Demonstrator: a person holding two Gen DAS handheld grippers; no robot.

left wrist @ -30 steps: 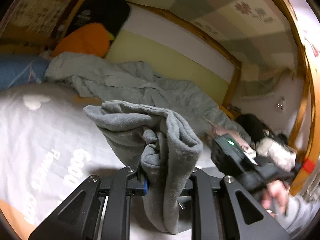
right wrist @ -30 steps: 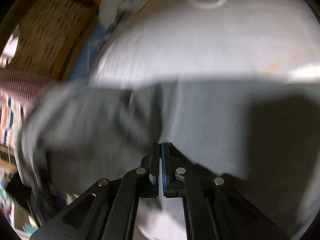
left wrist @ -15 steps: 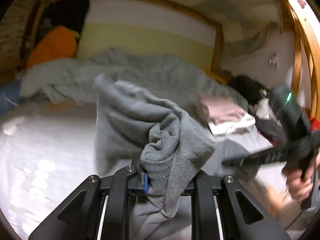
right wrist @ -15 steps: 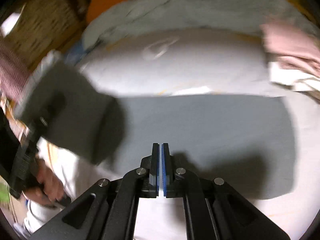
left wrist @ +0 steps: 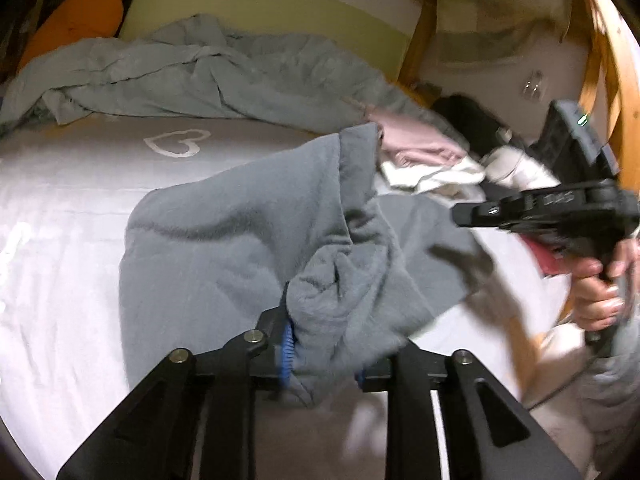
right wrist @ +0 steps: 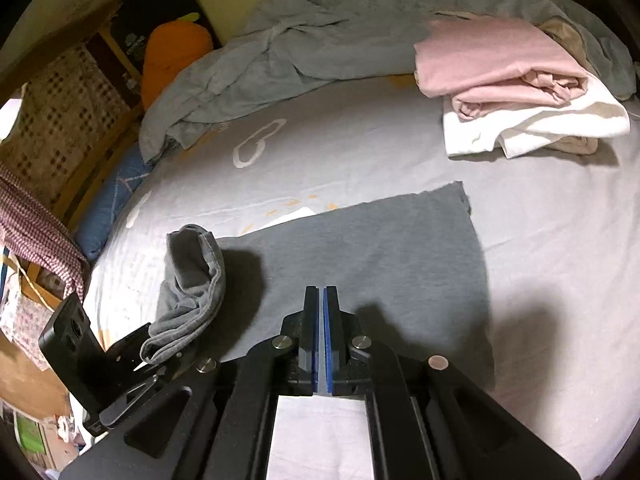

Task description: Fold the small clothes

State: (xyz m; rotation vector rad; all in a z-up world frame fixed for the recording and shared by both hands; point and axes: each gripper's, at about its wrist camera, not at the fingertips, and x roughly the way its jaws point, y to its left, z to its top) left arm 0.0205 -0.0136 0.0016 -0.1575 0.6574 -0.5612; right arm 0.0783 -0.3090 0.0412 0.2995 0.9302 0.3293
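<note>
A dark grey garment (right wrist: 360,248) lies mostly flat on the white bedsheet (right wrist: 552,216). My left gripper (left wrist: 324,344) is shut on a bunched corner of it (left wrist: 332,292) and holds that corner up; this shows in the right wrist view as a raised fold (right wrist: 196,272) at the garment's left end. My right gripper (right wrist: 324,320) is shut and empty, above the garment's near edge. It also appears in the left wrist view (left wrist: 560,208), held in a hand at the right.
A folded pink garment (right wrist: 492,60) lies on a white one (right wrist: 536,128) at the far right. A rumpled grey-blue blanket (right wrist: 320,40) and an orange carrot pillow (right wrist: 172,52) lie along the headboard. A wooden bed frame (left wrist: 612,60) rises on the right.
The grey garment has come down from hanging bunched in the air and now lies spread on the sheet. My right gripper has let it go and pulled back, empty.
</note>
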